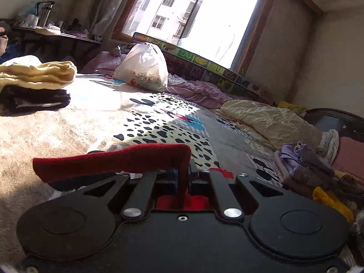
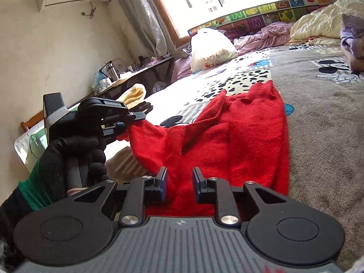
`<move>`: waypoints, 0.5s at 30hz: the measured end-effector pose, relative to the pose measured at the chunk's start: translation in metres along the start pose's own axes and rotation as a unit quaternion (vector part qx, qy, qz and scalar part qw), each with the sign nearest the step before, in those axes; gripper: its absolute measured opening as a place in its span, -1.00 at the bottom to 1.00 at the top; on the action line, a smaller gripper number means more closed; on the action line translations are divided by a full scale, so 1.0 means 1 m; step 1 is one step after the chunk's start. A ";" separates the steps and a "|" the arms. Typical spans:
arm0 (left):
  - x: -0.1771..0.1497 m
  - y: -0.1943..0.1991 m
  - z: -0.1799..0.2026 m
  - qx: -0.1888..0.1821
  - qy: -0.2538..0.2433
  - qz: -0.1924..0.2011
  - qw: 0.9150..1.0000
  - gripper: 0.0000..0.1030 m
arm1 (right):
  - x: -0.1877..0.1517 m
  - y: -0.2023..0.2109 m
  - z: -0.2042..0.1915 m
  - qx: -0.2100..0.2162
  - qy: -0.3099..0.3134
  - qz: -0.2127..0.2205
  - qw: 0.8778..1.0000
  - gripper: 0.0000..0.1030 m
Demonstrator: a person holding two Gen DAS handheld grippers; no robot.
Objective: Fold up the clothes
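I count two grippers and one red garment. From the right wrist view, at far left a gloved hand (image 2: pixel 68 157) carries my left gripper (image 2: pixel 124 127), its jaws pressed together on a corner of the red garment (image 2: pixel 238 141) and lifting that corner off the bed. In the left wrist view the same pinched edge (image 1: pixel 113 161) sticks out leftward from the closed jaws. The rest of the garment lies spread on the printed blanket (image 2: pixel 318 113), its far edge rumpled. My right gripper (image 2: pixel 179 184) sits over the near hem, jaws spread with red cloth between them; whether the pads touch it I cannot tell. One white plastic bag (image 2: pixel 211 50) stands near the window. To the right of the garment the blanket lies flat, giving open room
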State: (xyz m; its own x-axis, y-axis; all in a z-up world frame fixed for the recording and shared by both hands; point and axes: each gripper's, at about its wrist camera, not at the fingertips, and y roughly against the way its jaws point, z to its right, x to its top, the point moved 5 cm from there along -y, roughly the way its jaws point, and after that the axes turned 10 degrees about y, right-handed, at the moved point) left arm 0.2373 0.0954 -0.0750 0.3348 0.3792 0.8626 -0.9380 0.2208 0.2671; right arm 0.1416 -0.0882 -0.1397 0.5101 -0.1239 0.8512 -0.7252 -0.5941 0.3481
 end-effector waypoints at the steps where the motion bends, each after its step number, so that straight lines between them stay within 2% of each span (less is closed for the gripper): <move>1: -0.011 -0.002 0.028 -0.020 -0.054 -0.008 0.998 -0.91 | 0.005 0.008 0.018 -0.004 -0.038 0.012 0.999 -0.46; 2: -0.027 -0.004 0.055 -0.043 -0.110 -0.026 0.993 -0.91 | 0.007 0.015 0.037 -0.007 -0.071 0.023 0.997 -0.39; 3: -0.050 -0.005 0.082 -0.078 -0.175 -0.060 0.980 -0.87 | 0.010 0.023 0.055 -0.009 -0.103 0.035 0.994 -0.35; 4: -0.079 -0.004 0.104 -0.120 -0.245 -0.106 0.956 -0.75 | 0.010 0.030 0.074 -0.011 -0.138 0.046 0.989 -0.33; 5: -0.109 0.000 0.118 -0.153 -0.309 -0.148 0.927 -0.25 | 0.007 0.037 0.092 -0.016 -0.170 0.054 0.984 -0.23; 6: -0.132 0.007 0.126 -0.172 -0.357 -0.168 0.903 0.02 | 0.003 0.044 0.110 -0.021 -0.200 0.061 0.978 -0.16; 7: -0.155 0.015 0.128 -0.180 -0.402 -0.176 0.880 0.01 | -0.002 0.050 0.127 -0.033 -0.221 0.065 0.972 -0.12; 8: -0.162 0.019 0.126 -0.177 -0.412 -0.183 0.875 -0.01 | -0.008 0.054 0.139 -0.046 -0.235 0.065 0.969 -0.10; 9: -0.167 0.022 0.122 -0.175 -0.416 -0.189 0.872 -0.01 | -0.015 0.059 0.151 -0.059 -0.249 0.066 0.965 -0.10; 10: -0.161 0.026 0.112 -0.180 -0.402 -0.189 0.878 -0.01 | -0.022 0.062 0.161 -0.069 -0.260 0.067 0.961 -0.09; 12: -0.137 0.032 0.092 -0.170 -0.354 -0.177 0.903 -0.01 | -0.031 0.063 0.170 -0.081 -0.262 0.066 0.959 -0.09; 15: -0.100 0.044 0.048 -0.115 -0.269 -0.145 0.945 -0.01 | -0.035 0.052 0.169 -0.080 -0.250 0.051 0.963 -0.07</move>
State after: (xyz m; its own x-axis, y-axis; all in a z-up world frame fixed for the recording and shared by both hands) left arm 0.1578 0.0240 -0.1287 0.4236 -0.2256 0.8773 -0.7482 0.4589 0.4792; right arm 0.1641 -0.2494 -0.2180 0.5625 -0.5670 0.6018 -0.8250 -0.4331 0.3630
